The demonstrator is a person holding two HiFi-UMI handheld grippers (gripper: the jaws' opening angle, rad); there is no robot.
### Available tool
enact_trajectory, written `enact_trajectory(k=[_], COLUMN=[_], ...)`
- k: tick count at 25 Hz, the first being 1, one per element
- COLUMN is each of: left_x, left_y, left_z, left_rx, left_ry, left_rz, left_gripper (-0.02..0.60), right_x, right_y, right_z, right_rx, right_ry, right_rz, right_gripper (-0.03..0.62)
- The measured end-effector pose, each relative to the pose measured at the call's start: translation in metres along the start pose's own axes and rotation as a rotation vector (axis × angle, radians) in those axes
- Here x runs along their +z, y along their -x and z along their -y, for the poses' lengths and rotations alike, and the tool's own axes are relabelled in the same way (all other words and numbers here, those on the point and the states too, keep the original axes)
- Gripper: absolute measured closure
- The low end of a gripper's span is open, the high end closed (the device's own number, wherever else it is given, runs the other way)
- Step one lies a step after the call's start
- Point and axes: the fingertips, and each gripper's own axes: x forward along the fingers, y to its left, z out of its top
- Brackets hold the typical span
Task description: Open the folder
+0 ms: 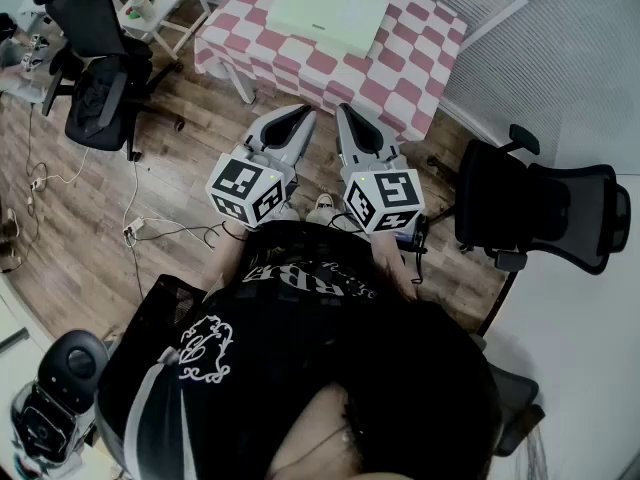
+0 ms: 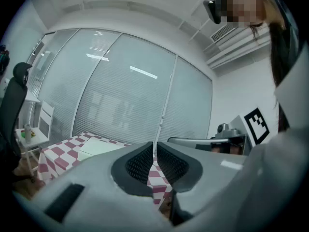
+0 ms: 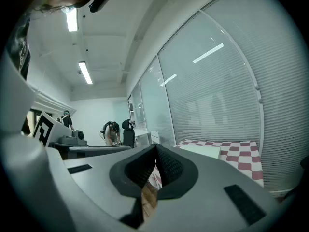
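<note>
Lying beyond left gripper (image 1: 301, 115) and right gripper (image 1: 346, 111): folder (image 1: 328, 13).

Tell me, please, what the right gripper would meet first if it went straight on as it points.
Probably the near edge of the checkered tablecloth: the shut right gripper points toward it with nothing between. The pale folder lies further on. Whether it would pass above the cloth is unclear.
</note>
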Motion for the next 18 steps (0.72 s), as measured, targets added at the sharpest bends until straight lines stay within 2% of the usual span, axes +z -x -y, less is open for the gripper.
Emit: enact_trajectory(k=[18], left_x=[-0.007], left_y=[-0.027], left_z=[0.000], left_rx=[0.020], left_ry=[0.002], left_rz=[-0.019], left_gripper=[0.545], right_x=[0.001], right_y=[-0.007], right_z=[0.033], right_rx=[0.016], right_ry=[-0.035], right_rz=[0.004], right_gripper=[0.583])
